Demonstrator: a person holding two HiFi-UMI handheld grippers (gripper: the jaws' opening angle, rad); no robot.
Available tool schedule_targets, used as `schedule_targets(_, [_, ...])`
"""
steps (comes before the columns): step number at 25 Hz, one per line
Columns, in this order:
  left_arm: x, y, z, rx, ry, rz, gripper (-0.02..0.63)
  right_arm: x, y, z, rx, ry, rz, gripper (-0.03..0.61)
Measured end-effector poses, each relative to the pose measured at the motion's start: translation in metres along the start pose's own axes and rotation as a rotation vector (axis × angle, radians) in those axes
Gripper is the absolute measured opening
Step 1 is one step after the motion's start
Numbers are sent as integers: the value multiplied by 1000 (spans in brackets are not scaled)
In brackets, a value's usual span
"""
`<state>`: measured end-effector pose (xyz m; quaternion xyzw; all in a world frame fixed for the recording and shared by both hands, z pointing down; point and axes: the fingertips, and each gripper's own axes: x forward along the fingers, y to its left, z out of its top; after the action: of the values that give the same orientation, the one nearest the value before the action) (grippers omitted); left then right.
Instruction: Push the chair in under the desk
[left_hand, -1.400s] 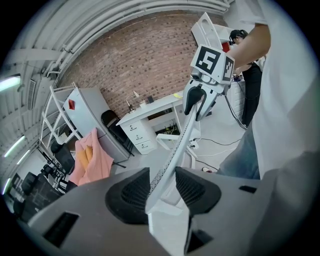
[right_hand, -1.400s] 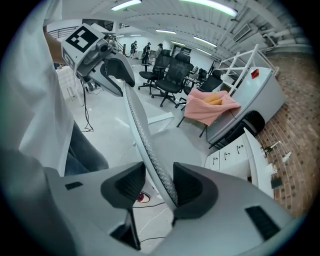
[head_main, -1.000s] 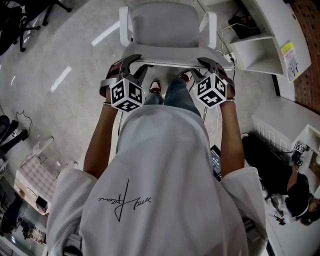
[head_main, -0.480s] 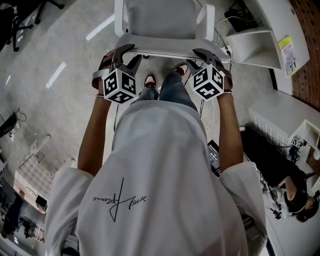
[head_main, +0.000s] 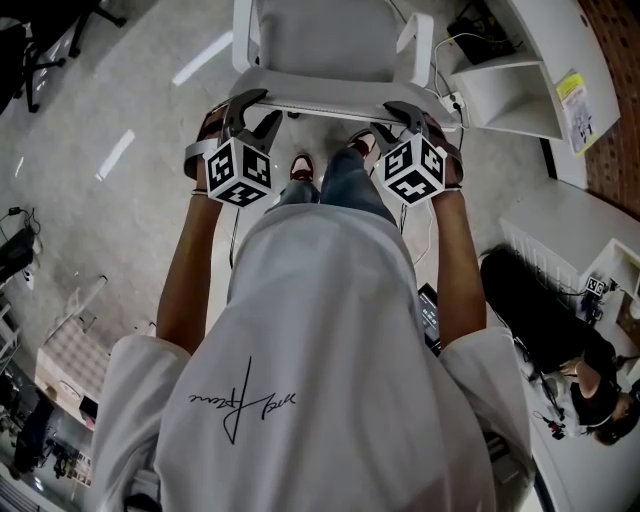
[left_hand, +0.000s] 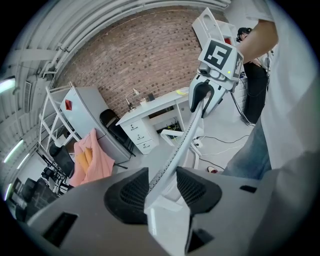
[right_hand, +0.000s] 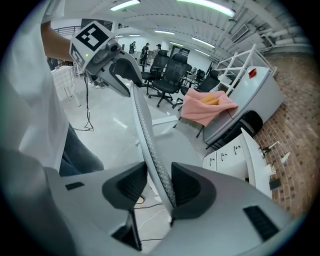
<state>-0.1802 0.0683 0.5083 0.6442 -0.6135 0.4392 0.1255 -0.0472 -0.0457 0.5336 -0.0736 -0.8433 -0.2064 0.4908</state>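
A white desk (left_hand: 162, 101) with drawers is seen against the brick wall (left_hand: 125, 60). The chair (head_main: 320, 40), white-framed with a grey seat, is placed on the open floor beside the desk, not under it. Its top back rail (head_main: 320, 102) is straddled by both grippers. The rail is clamped between the pads of the left gripper (head_main: 255, 112). The right gripper's (head_main: 395, 115) jaws have just been closing round the rail, which is touched by one pad while a gap is left at the other.
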Motion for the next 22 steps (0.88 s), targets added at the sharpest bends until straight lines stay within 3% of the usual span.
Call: schedule_targets(22, [32, 24, 15, 43, 42, -37, 178, 7, -21, -3, 46, -28, 1, 158])
